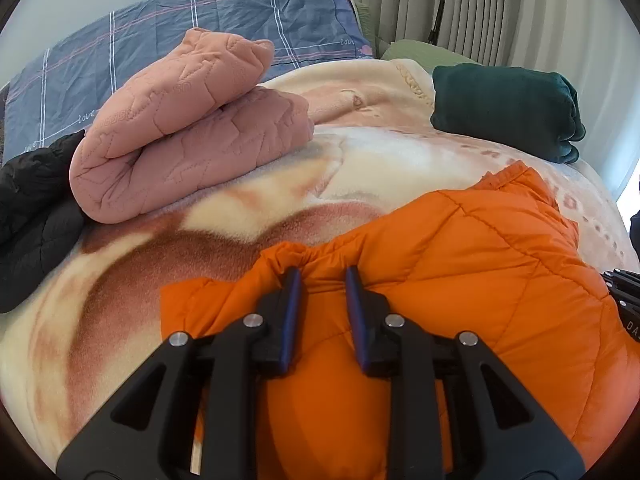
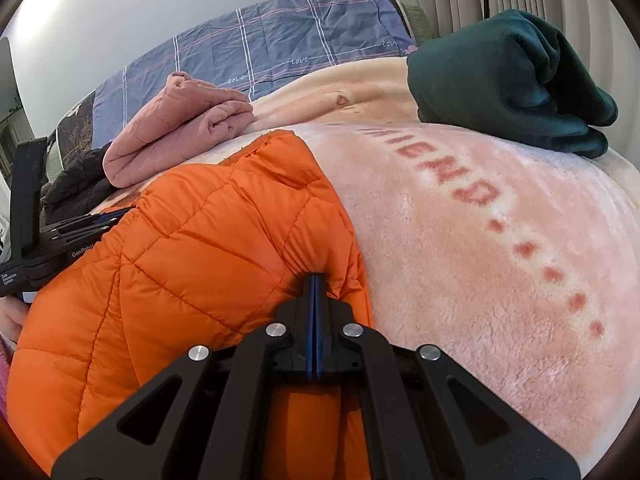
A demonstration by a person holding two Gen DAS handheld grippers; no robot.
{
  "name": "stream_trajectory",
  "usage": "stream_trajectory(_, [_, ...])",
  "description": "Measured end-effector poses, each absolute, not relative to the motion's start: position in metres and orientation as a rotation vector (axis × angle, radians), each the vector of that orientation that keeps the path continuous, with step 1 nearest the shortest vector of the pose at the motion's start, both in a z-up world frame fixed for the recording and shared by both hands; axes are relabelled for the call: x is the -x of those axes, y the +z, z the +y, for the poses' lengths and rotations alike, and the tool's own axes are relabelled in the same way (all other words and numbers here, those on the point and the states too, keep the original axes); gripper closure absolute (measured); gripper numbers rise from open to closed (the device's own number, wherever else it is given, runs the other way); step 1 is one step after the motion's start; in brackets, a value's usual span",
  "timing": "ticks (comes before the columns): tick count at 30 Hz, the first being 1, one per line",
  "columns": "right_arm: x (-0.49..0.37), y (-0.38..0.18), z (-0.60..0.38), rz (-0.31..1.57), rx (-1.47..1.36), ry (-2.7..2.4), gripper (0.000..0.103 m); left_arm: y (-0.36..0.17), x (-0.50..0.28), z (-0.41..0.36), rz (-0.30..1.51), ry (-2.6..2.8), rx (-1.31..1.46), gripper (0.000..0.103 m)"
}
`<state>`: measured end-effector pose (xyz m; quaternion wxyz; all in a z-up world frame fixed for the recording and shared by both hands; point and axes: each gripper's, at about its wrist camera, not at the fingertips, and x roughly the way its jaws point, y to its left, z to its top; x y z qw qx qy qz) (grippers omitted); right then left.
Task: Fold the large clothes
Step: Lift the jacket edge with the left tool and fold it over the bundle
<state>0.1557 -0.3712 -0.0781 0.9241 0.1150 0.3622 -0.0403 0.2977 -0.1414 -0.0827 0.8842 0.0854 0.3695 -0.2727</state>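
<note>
Black linkage arms fill the bottom of both wrist views, leading up to blue-padded tips. On the left tongs (image 1: 323,276) the two tips stand apart with a clear gap between them, straddling a puckered ridge of the orange jacket (image 1: 460,264); fabric bulges up between the pads, but whether they press on it I cannot tell. The right tongs (image 2: 315,282) have their tips pressed flat together, with a gathered fold of the orange jacket (image 2: 192,248) pinched at the tip and creases fanning out from that spot.

This jacket is a puffy quilted garment with diagonal stitching, lying on the bed's fleece blanket (image 2: 480,264), in the near part of both views. It looks partly folded, with a thick doubled edge on its right side and its far corner pointing toward the head of the bed. In the right wrist view the left tongs show at the jacket's left edge.

The blanket is cream and pink with brown swirls and red lettering. Beyond the jacket, well apart from it, sit a folded pink quilted garment (image 1: 192,120) on the left and a folded dark green garment (image 1: 508,108) on the right. A black puffy garment (image 1: 36,216) lies at the far left, touching the pink one. A blue checked pillow (image 1: 224,20) lies along the wall.
</note>
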Motion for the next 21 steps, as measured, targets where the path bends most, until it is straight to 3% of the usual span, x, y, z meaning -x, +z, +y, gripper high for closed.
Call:
stream_trajectory(7, [-0.155, -0.077, -0.368, 0.738, -0.213, -0.094, 0.103, -0.071, -0.287, -0.133, 0.752, -0.531, -0.159, 0.078])
stream_trajectory(9, [-0.154, -0.077, -0.368, 0.736, -0.205, -0.101, 0.103, -0.055, -0.283, -0.123, 0.775, -0.547, -0.106, 0.072])
stream_trajectory(11, [-0.154, -0.077, -0.368, 0.733, -0.205, -0.102, 0.103, -0.04, -0.277, -0.111, 0.754, -0.565, -0.069, 0.054])
stream_trajectory(15, [-0.153, -0.078, -0.37, 0.73, -0.212, -0.098, 0.103, -0.037, -0.283, -0.099, 0.732, -0.451, -0.133, 0.051])
stream_trajectory(17, [-0.153, -0.077, -0.37, 0.728, -0.217, -0.094, 0.103, -0.057, -0.295, -0.101, 0.781, -0.4, -0.177, 0.04])
stream_trajectory(21, [-0.153, -0.079, -0.372, 0.73, -0.23, -0.093, 0.103, -0.083, -0.3, -0.108, 0.802, -0.394, -0.147, 0.039])
